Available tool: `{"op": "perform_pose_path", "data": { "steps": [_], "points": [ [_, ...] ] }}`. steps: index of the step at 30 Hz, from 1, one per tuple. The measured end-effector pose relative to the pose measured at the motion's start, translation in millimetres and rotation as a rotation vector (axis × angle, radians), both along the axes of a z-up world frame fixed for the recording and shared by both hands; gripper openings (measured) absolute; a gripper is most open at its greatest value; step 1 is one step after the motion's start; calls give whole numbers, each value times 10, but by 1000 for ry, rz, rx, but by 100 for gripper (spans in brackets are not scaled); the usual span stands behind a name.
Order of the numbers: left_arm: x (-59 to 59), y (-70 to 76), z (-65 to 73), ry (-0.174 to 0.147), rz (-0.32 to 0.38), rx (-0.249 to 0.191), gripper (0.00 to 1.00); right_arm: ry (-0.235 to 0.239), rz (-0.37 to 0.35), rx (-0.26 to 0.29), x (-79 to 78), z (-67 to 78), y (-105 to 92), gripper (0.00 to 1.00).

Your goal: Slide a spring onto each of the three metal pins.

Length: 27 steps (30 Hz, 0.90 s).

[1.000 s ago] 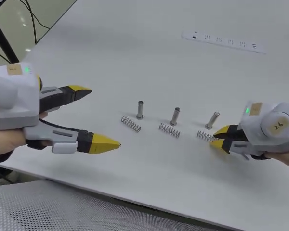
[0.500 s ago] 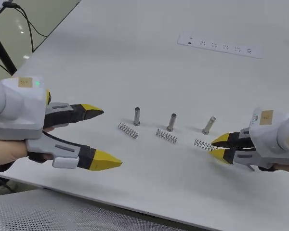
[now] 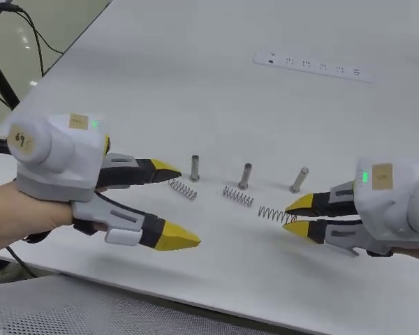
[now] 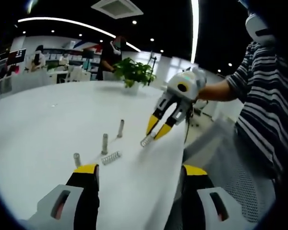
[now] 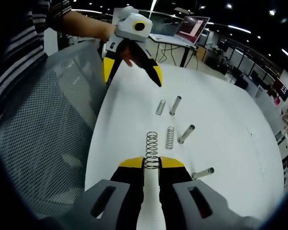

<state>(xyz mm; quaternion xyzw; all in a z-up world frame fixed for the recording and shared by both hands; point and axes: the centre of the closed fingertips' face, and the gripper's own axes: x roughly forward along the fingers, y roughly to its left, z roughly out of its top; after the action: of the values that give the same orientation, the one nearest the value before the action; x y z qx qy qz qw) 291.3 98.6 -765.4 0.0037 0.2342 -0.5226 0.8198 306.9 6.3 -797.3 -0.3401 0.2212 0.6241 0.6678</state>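
Spring [image 3: 272, 213] pinched by one end in the right gripper [image 3: 290, 216]; left gripper [image 3: 187, 204] gapes empty; best aligned coaxially with the nearest pin [image 3: 299, 179] before sliding on

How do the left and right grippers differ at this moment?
The left gripper has its jaws spread wide and holds nothing; the right gripper has its jaws nearly together, pinching one end of a spring. The left gripper is beside the leftmost pin; the right gripper is in front of the rightmost pin. Both have white bodies and black jaws with yellow tips.
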Motion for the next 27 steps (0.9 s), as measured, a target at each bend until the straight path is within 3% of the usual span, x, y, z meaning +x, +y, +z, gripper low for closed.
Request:
{"op": "perform_pose_path", "data": {
  "steps": [11, 20, 27],
  "points": [
    [51, -400, -20, -45, -116, -18, 44, 5, 27, 30, -96, 62, 45, 7],
    [55, -590, -87, -53, -172, -20, 32, 20, 44, 72, -156, 148, 85, 7],
    [53, -730, -29, -75, -195, -59, 26, 24, 59, 90, -183, 196, 122, 7]
  ]
}}
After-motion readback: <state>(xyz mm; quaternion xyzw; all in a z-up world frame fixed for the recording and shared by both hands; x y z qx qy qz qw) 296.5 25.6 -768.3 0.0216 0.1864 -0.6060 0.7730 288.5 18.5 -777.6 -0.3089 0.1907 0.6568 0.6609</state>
